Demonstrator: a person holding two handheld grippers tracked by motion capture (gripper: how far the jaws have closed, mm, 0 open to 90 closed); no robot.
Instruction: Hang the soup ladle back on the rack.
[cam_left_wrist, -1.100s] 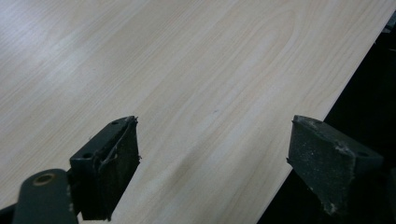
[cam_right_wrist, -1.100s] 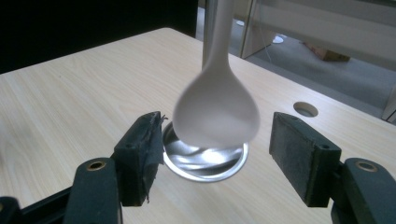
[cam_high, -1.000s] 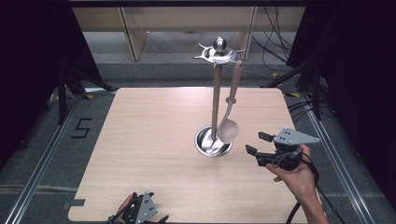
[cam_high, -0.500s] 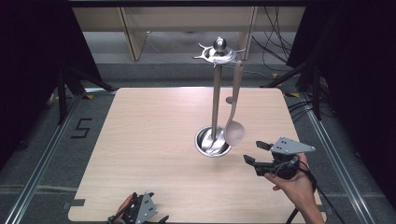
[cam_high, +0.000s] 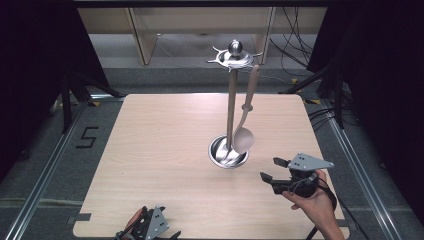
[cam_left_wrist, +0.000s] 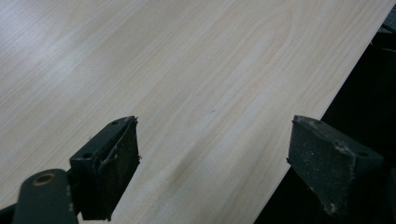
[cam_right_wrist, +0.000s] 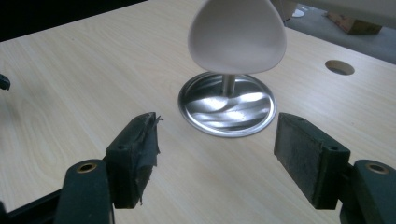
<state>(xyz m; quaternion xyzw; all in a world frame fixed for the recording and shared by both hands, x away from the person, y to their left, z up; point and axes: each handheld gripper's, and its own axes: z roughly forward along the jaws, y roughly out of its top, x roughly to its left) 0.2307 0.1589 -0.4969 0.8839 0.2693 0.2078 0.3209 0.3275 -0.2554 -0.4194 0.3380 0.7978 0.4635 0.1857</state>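
**Two tools, one hanging spoon**

Both tools stand released with nothing between their jaws. The right tool (cam_high: 270, 169) sits lower right, its jaws having just been opening, pointed at the spoon (cam_high: 243, 139) — hung from the steel stand (cam_high: 232, 107) at centre. The left tool (cam_high: 150, 231) rests at the worktop's (cam_high: 150, 140) bottom edge.

The table (cam_high: 150, 150) is pale wood-grain laminate with a smooth, low-sheen finish. The stand (cam_high: 231, 110) is polished metal; its round base (cam_right_wrist: 227, 109) is mirror-bright and reflective. The hanging spoon (cam_high: 243, 139) has a smooth, matt off-white bowl, plastic in look. The jaws carry black, rough, worn rubber-like pads (cam_right_wrist: 303, 158).
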